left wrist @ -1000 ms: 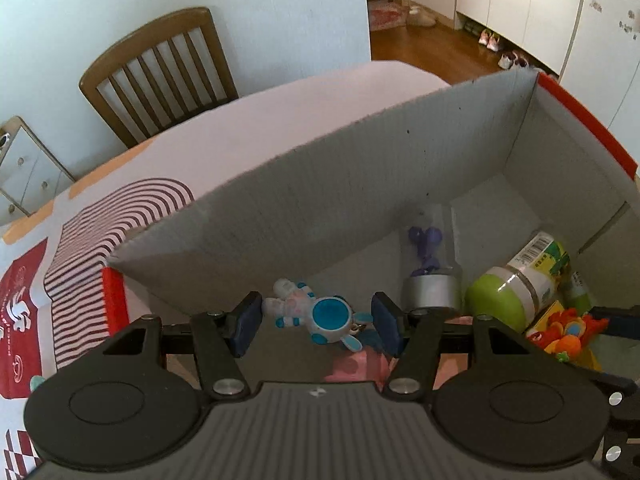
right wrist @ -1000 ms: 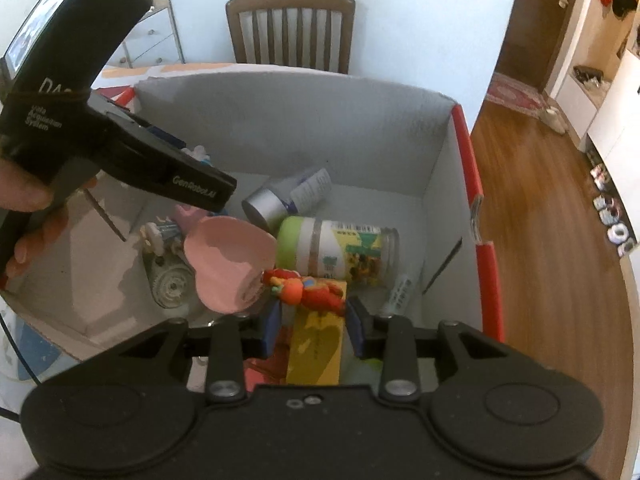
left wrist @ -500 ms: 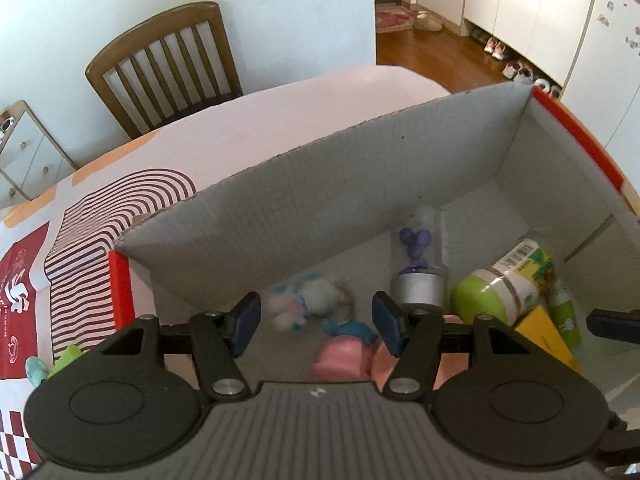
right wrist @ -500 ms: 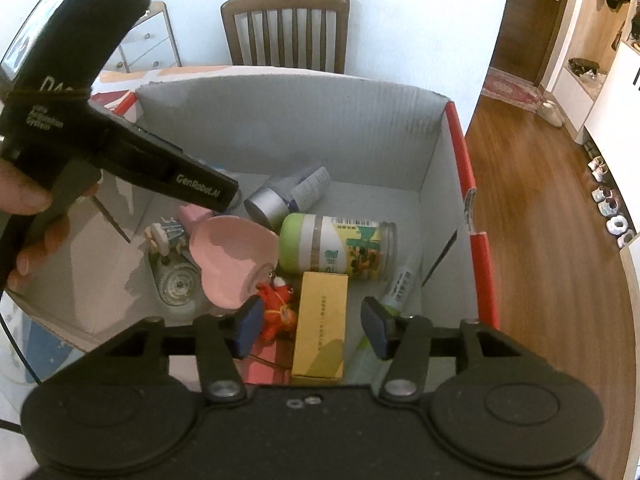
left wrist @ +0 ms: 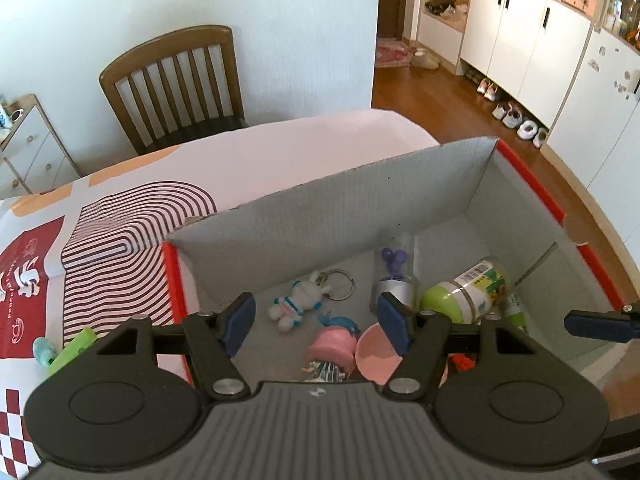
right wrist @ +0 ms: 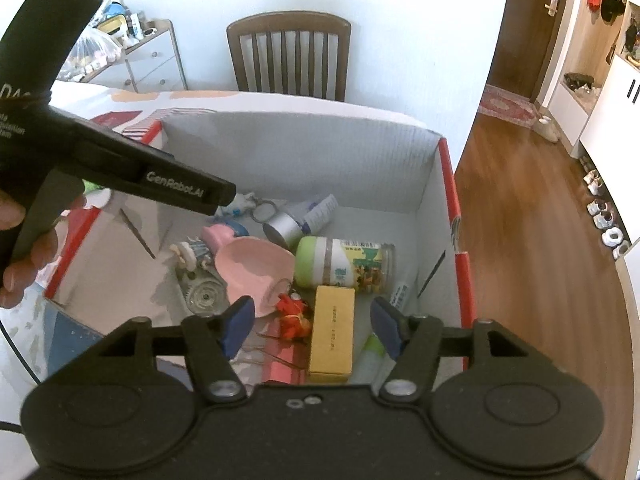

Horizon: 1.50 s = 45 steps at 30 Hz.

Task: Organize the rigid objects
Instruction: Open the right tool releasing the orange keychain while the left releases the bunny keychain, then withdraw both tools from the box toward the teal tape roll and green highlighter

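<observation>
The left gripper [left wrist: 316, 322], marked "GenRobot.AI", and the right gripper [right wrist: 312, 324] hung over the box [right wrist: 304, 152]; their fingers had just been opening and gripped nothing. In the box lay a white figure [left wrist: 300, 300], pink cup [right wrist: 256, 268], green-capped bottle [right wrist: 344, 266] and yellow carton [right wrist: 332, 332]. The box stood at the counter's [left wrist: 280, 152] right corner.

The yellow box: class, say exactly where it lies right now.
In the right wrist view the yellow box lies flat on the cardboard box floor, at the near side, just below the green-capped bottle and right of the orange toy.
</observation>
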{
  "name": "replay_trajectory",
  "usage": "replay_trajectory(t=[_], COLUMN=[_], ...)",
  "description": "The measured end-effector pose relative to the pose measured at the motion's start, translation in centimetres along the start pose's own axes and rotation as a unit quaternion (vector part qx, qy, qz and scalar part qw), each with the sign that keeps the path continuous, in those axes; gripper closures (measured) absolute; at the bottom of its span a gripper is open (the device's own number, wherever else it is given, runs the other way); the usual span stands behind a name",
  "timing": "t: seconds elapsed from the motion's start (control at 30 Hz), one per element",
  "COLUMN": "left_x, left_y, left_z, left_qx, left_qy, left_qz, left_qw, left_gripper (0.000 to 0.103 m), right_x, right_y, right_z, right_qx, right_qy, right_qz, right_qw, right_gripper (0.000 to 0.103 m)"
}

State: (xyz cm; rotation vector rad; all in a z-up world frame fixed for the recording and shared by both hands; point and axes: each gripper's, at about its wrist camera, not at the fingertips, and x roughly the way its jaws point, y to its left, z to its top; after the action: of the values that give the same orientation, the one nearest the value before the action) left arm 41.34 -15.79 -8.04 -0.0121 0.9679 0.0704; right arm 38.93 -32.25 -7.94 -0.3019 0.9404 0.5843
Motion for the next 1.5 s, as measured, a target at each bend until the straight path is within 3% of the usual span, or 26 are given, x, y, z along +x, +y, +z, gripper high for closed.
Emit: replay_trajectory(t=[0.53,0.6,1.07,1.2,1.5], left_x=[-7.0,-7.9,-13.3,-14.3,-15.0], left_y=[2.4,2.9,8.7,10.8,16.3], left_z=[-2.5,-3.0,-7.4,-8.9,-12.2], left_qx=[-0.014,-0.019,-0.047,-0.052,-0.065], left_qy=[-0.063,-0.071,-0.1,-0.106,-0.105], left_qz=[-0.034,-0.032,-0.049,-0.05,-0.04], left_qw=[0.9973,0.9968,0.9926,0.9917,0.9915], left_gripper=[0.036,0.032,0.025,0.022,0.018], right_x=[-4.3,-4.8,-7.3,-7.6,-7.3], right_y=[2.2,2.6,6.5,8.3,13.2], right_z=[0.1,0.2,0.3,0.1,0.4], right_qx=[0.005,0.004,0.013,0.019,0.017], right_qy=[-0.032,-0.037,-0.073,-0.086,-0.111], right_qz=[0.01,0.012,0.027,0.04,0.063], right_qw=[0.999,0.999,0.997,0.995,0.992], right_gripper=[0.026,0.025,0.013,0.004,0.0])
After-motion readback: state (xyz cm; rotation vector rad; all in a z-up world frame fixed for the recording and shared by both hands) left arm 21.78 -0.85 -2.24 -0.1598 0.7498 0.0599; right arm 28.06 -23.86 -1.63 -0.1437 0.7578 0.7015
